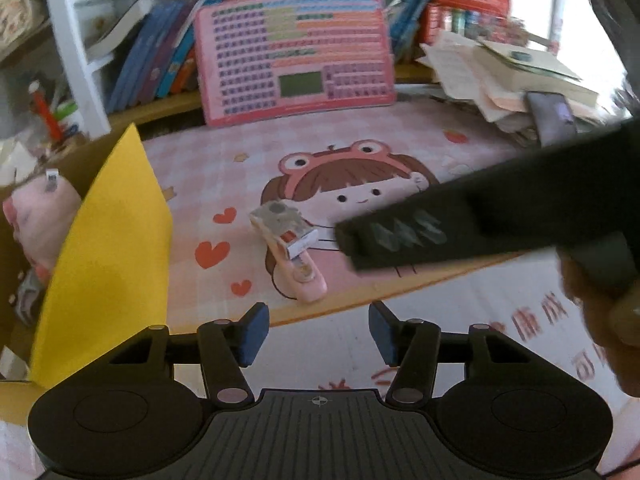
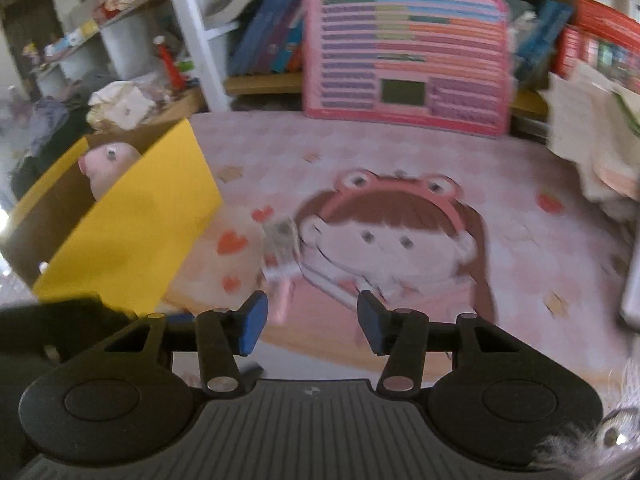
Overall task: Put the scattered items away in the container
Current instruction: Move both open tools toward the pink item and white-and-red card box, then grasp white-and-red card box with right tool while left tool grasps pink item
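Both my left gripper (image 1: 318,330) and right gripper (image 2: 312,322) are hovering with jaws released, empty. Just ahead, the pink oblong toy (image 1: 294,250) is lying on the tabletop mat, long axis pointing away; the yellow cardboard container (image 1: 108,248) is standing left.

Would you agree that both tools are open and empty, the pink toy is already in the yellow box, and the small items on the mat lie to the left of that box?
Not quite: the small items lie right of the yellow box, as the left wrist view shows.
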Motion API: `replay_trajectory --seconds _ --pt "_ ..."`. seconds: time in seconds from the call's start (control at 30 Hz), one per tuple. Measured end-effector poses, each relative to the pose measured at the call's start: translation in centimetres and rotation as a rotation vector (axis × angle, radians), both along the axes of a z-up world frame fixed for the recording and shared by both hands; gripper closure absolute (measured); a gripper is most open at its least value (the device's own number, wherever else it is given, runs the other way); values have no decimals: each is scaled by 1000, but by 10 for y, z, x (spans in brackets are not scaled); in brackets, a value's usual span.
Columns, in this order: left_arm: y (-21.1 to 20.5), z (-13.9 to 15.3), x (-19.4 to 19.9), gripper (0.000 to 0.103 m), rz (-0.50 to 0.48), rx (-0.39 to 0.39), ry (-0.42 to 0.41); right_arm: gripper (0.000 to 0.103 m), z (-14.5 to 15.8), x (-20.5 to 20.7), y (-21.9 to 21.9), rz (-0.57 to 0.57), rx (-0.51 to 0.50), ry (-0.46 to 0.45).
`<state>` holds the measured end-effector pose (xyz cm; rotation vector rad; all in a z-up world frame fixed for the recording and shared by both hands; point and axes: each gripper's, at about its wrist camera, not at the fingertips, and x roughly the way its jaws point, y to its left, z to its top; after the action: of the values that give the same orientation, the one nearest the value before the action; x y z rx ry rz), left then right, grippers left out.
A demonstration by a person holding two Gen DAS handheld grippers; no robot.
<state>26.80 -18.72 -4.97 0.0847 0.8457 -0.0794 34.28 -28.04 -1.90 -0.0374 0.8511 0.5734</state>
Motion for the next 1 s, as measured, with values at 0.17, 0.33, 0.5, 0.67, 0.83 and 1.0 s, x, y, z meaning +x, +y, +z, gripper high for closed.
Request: replay_trajectory --seconds 0.17,0.33,0.5,0.67,0.83,1.0 --pt "3 -11 13 49 62 -16 31 56 -8 34 33 102 -11 11" --pt "3 -16 25 51 75 -32 -14 60 -26 59 54 162 -45 53" --pt "3 -20 34 51 77 -19 -8 74 -35 74 52 194 -34 101" --pt "3 -22 46 51 91 -3 -2 74 -20 71 7 74 52 70" --pt "-1 -23 54 52 95 22 2 74 -25 62 -34 -56 8 65" --pt "-1 -29 65 60 115 20 39 74 -35 45 -50 -88 -39 46"
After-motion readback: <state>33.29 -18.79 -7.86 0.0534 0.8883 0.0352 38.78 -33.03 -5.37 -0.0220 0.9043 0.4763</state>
